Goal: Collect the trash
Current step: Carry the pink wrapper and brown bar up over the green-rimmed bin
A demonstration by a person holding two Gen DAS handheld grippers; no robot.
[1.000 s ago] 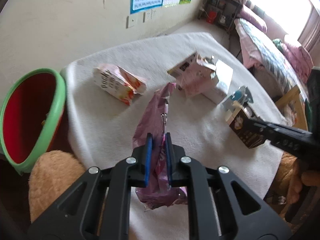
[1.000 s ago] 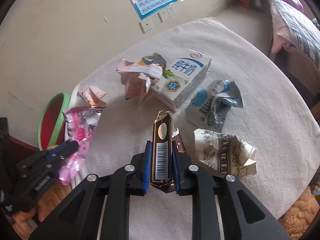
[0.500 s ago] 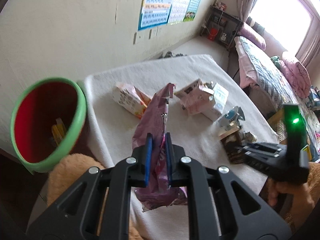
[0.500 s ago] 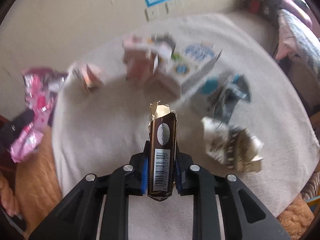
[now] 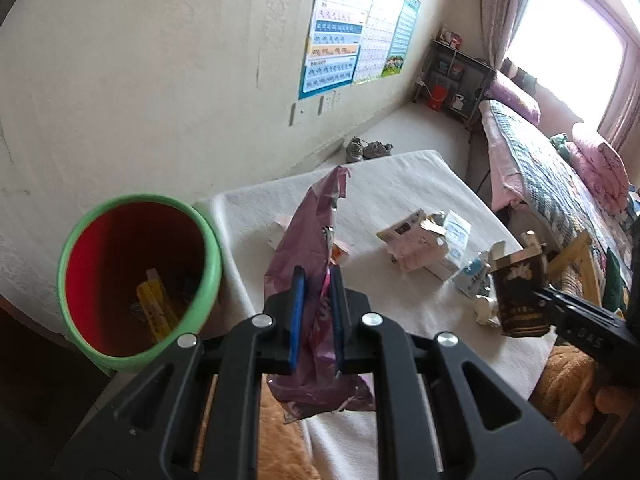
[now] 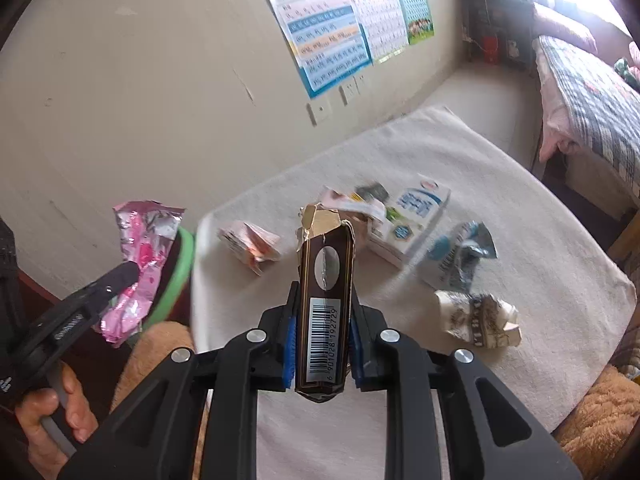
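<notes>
A yellow wrapper (image 5: 154,304) is seen inside the green-rimmed red bin (image 5: 138,280) beside the table (image 5: 404,184). The left gripper (image 5: 316,316) is clamped on a pink bag (image 5: 310,240), held near the bin. The right gripper (image 6: 322,344) is clamped on a brown carton (image 6: 326,280), raised above the table.

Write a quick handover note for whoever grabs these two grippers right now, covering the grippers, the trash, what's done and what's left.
Left gripper: shut on pink wrapper, lifted beside the green bin.
Right gripper: shut on brown carton, lifted above the table.
Done: some yellow trash already lies in the bin.
Left: drop both items, then collect the milk box, blue pouch, crumpled paper, orange carton and the pink carton.
</notes>
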